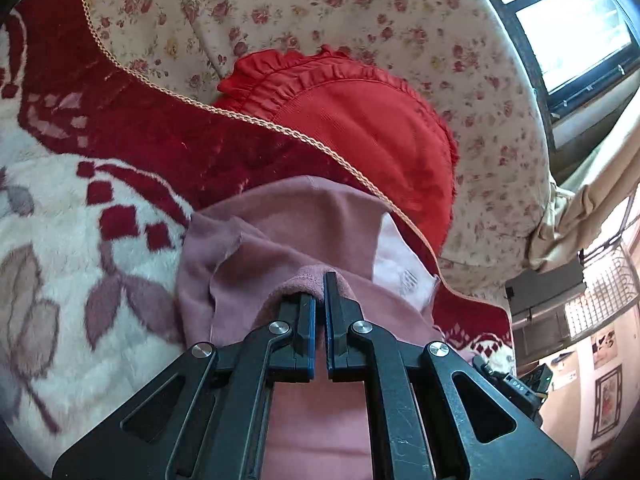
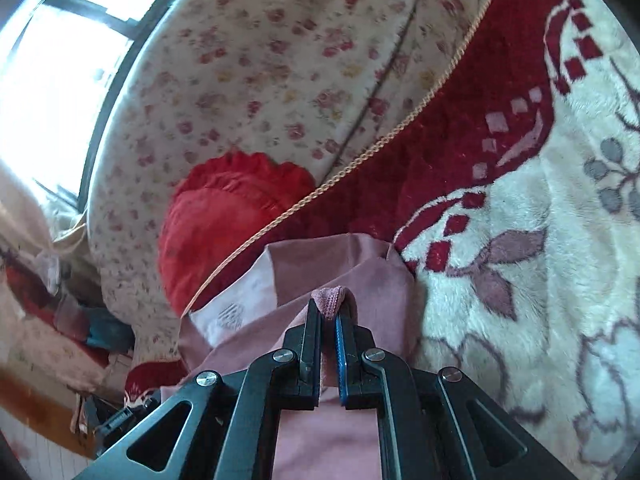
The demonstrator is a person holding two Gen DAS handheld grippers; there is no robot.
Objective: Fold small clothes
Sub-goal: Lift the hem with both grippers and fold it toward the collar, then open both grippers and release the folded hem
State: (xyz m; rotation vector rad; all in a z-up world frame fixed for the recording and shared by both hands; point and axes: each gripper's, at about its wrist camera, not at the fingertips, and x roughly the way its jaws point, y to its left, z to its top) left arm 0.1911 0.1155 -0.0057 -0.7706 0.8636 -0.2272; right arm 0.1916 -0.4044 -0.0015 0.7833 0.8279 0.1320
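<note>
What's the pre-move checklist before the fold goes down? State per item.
1. Left gripper shut on the pink garment: ok, an edge is pinched between the pads.
2. Right gripper shut on the same garment: ok, a ribbed hem bulges past the tips.
3. Landing area on the patterned blanket: ok in view; under the cloth, cannot tell.
4. Red frilled cushion apart from the garment: cannot tell, the blanket's corded edge lies between them.
5. Garment flat: not ok, creased and doubled near the pale label patch.
6. Edges aligned: cannot tell.
</note>
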